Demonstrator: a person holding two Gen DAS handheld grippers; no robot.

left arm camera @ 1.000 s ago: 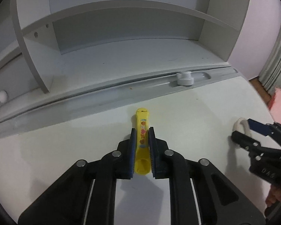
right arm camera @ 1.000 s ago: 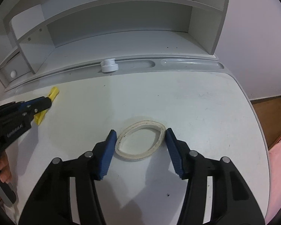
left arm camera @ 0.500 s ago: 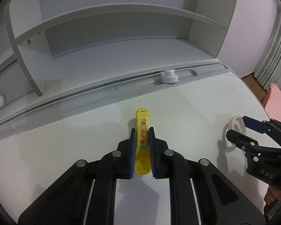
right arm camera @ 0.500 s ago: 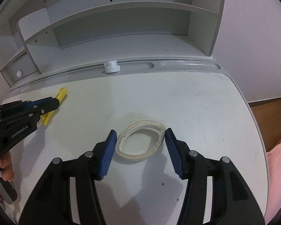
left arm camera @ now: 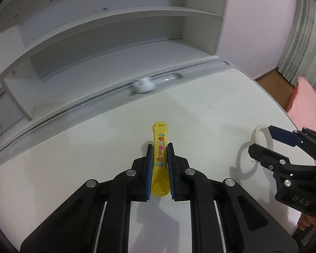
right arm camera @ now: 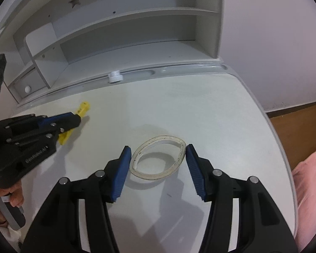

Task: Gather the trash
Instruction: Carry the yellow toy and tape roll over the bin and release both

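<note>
The left gripper (left arm camera: 160, 147) pinches a yellow tube (left arm camera: 160, 147) between its blue pads (left arm camera: 149, 164), the tube running lengthwise along the fingers with its flat sealed end sticking out ahead and its open round end back toward the camera. A strip of small coloured pictures runs down the tube's top face. Seen from the right wrist, the tube and the left gripper are off the desk (right arm camera: 200, 113), with the tube's shadow just below on the white top. The right gripper (right arm camera: 158, 158) clamps a white ring (right arm camera: 158, 160) by its two sides, its pads (right arm camera: 121, 172) pressing the ring into an oval; the ring hangs above the desk and throws a curved shadow beneath it. In the left wrist view the same ring (left arm camera: 262, 137) shows edge-on at the right gripper's tips (left arm camera: 261, 145), well to the right of the tube. At the back of the desk a grey groove (right arm camera: 179, 70) runs along the foot of a white shelf unit (right arm camera: 126, 31), and a small white cap (right arm camera: 115, 77) sits in that groove. A person's fingers (right arm camera: 15, 198) show at the lower left under the left gripper's body. Brown floor (right arm camera: 295, 118) lies past the desk's right edge.
</note>
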